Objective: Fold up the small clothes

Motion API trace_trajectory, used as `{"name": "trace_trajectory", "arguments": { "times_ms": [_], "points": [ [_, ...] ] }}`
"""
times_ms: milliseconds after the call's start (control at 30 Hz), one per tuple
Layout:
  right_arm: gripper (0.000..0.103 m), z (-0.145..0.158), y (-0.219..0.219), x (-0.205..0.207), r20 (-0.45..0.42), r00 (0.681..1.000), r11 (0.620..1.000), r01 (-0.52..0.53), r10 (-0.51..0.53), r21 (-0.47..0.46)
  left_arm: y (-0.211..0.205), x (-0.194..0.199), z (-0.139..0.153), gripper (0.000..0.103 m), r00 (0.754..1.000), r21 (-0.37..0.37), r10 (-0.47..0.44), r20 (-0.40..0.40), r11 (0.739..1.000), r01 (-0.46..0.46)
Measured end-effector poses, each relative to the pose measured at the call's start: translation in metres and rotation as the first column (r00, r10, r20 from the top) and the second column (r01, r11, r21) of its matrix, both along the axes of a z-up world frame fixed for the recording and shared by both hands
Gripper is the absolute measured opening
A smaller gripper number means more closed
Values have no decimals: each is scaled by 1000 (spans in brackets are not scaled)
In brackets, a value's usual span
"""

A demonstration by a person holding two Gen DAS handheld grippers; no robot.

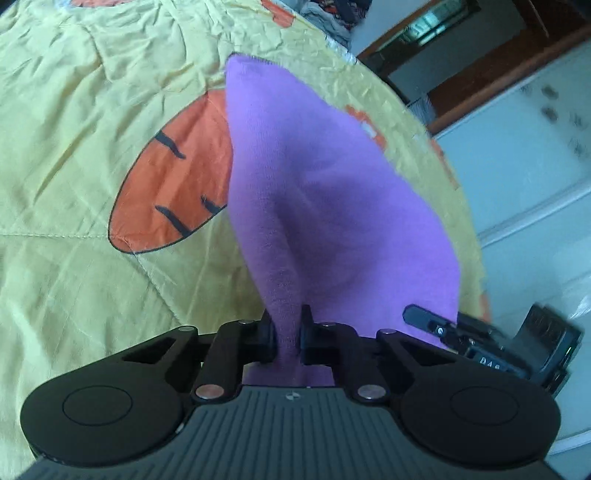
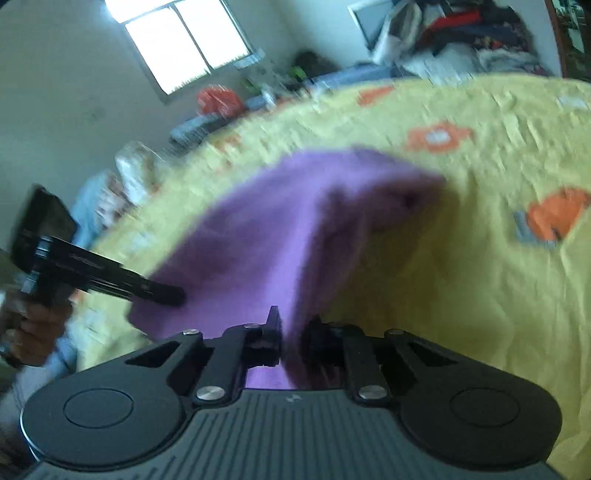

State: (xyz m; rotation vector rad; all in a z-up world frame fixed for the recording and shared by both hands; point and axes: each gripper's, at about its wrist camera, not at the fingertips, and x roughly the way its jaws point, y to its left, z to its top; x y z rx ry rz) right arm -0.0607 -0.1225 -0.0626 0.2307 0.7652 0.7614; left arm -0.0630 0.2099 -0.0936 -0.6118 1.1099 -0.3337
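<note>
A small purple garment (image 1: 314, 192) hangs in the air above a yellow quilt (image 1: 92, 277), stretched between both grippers. My left gripper (image 1: 288, 332) is shut on one bunched edge of the cloth. The right gripper's fingers (image 1: 424, 319) show at the lower right of the left wrist view, clamped on the other edge. In the right wrist view the purple garment (image 2: 295, 229) is blurred, and my right gripper (image 2: 291, 332) is shut on it. The left gripper (image 2: 162, 293) reaches in from the left there, held by a hand (image 2: 37, 332).
The quilt (image 2: 480, 277) bears orange prints, one large orange oval (image 1: 173, 177) lying left of the garment. Past the bed's far edge are a window (image 2: 184, 40), piled clothes (image 2: 472, 33) and clutter. A white cabinet (image 1: 517, 166) stands beside the bed.
</note>
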Motion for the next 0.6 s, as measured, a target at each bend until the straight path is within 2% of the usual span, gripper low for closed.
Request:
{"name": "trace_trajectory", "arguments": {
  "times_ms": [100,167,233,300,333,367,467,533,600],
  "points": [
    [11,26,-6,-16,37,999,1000,-14,14,17,8,-13,19,11,1000,-46,14,6,999,-14],
    [11,26,-11,-22,3,1000,1000,-22,22,1,6,-28,21,11,1000,-57,14,-12,998,-15],
    [15,8,-7,-28,-63,996,993,-65,59,-102,2,-39,10,12,998,-58,8,-56,998,-11],
    [26,-6,-7,-33,-86,996,981,-39,22,-192,3,-47,-7,19,994,-29,13,-105,999,-16],
    [33,-6,-12,-36,-69,998,981,-20,7,-192,7,-52,-13,20,993,-28,32,-111,999,-35],
    [33,-2,-15,-40,-27,1000,980,3,-8,-198,10,-55,-13,21,994,-38,38,-103,998,-43],
    [33,18,-9,-48,138,989,958,94,-58,-270,6,-63,12,22,999,79,54,-4,995,-53],
    [33,28,7,-45,229,972,951,124,-59,-284,-2,-62,31,31,997,127,51,63,990,-59],
    [33,30,28,-34,268,963,952,107,-28,-287,-18,-56,47,50,988,187,42,152,980,-70]
  ]
}}
